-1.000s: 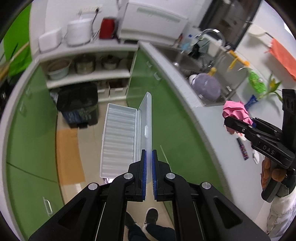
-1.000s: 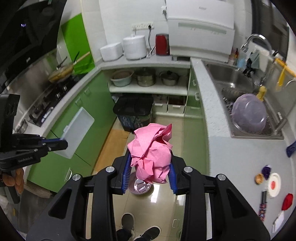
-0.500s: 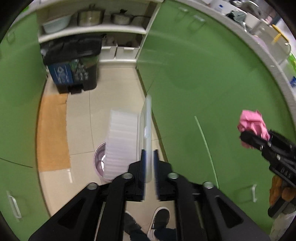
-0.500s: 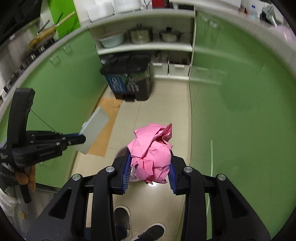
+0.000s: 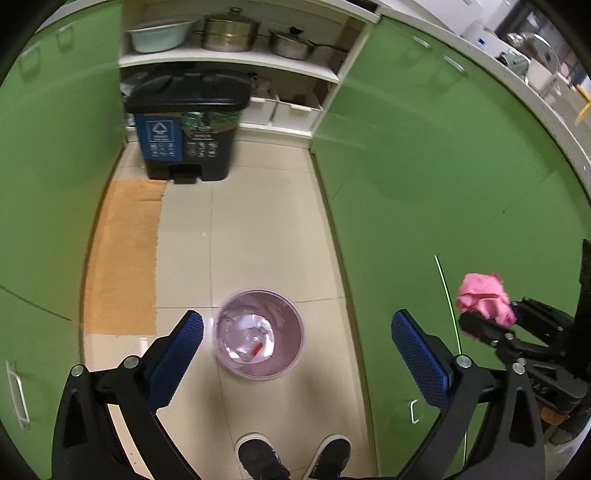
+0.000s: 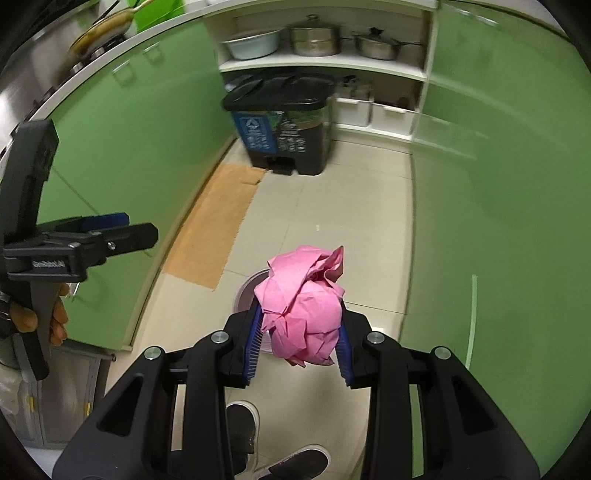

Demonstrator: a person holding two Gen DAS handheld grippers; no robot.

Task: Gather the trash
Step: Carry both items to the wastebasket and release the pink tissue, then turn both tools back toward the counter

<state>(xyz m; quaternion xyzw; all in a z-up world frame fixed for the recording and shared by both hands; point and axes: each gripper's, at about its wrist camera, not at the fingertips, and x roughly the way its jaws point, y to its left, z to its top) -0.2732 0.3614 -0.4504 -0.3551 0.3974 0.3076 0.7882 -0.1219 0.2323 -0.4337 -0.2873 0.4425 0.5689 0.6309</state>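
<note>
A small lilac waste bin (image 5: 258, 291) stands on the tiled floor. A clear plastic box (image 5: 251, 338) with a red scrap lies inside it. My left gripper (image 5: 297, 325) hangs above the bin, its jaws opening wide with nothing between them. My right gripper (image 6: 299, 347) is shut on a crumpled pink paper ball (image 6: 301, 317). In the right wrist view that ball hides most of the bin (image 6: 245, 291). In the left wrist view the pink paper ball (image 5: 484, 299) is to the right of the bin, in front of the green cabinet. A hand holds the left gripper (image 6: 136, 227) at that view's left edge.
A black pedal bin (image 5: 188, 125) stands at the far end of the floor under a shelf of pots (image 5: 229, 33). An orange mat (image 5: 122, 251) lies along the left cabinets. Green cabinet fronts (image 5: 443, 192) close in both sides. The person's shoes (image 5: 291, 458) are just behind the lilac bin.
Both grippers sank from counter height towards the floor. The left gripper opened and the clear plastic box left it and now lies in the lilac bin. The right still grips the pink paper.
</note>
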